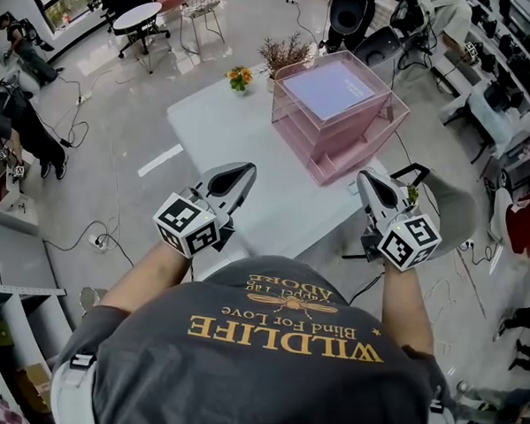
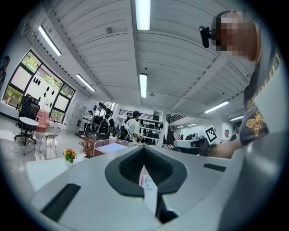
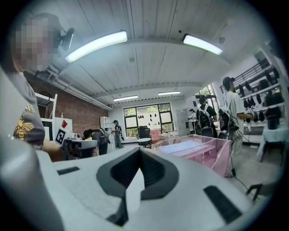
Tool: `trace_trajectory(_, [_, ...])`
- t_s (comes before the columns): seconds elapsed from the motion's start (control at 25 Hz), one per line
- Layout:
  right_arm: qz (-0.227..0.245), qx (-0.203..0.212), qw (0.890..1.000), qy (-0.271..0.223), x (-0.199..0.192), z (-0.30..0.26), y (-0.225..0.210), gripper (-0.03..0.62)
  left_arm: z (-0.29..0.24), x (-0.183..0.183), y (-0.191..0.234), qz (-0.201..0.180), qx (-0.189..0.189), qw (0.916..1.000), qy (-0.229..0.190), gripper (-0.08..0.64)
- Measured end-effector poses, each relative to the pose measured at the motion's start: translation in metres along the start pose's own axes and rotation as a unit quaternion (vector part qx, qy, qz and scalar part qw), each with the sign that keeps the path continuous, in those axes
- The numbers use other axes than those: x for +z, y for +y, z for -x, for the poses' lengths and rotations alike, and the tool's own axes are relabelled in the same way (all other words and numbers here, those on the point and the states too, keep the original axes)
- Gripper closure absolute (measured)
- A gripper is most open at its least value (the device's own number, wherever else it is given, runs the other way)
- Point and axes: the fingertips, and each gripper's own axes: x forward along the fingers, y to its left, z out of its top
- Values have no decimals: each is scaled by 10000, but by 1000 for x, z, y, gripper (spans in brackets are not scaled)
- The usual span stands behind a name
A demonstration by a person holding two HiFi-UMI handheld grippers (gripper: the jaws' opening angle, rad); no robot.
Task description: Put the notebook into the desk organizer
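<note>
Left tongs (image 1: 244, 169), right tongs (image 1: 366, 178), both shut, at table (image 1: 251, 131) edge; organizer (image 1: 362, 141) beyond.

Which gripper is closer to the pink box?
Right. The right gripper is just beside the pink box; the left gripper is farther away, off to its left.

The table (image 1: 242, 143) lies bare across its near half and along its left edge, so the way in from the near edge is open. The pink desk organizer (image 1: 376, 124) blocks the far right corner, with the notebook (image 1: 329, 88) covering its top. A flower pot (image 1: 240, 78) and a dried plant (image 1: 285, 55) stand at the far edge, just left of the organizer
</note>
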Motion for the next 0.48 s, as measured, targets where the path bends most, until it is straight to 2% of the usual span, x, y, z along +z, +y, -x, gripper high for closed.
trace_trajectory(0.48, [65, -42, 10000, 23, -1, 2, -3, 594, -6, -2, 1, 17, -76, 10000, 24, 563])
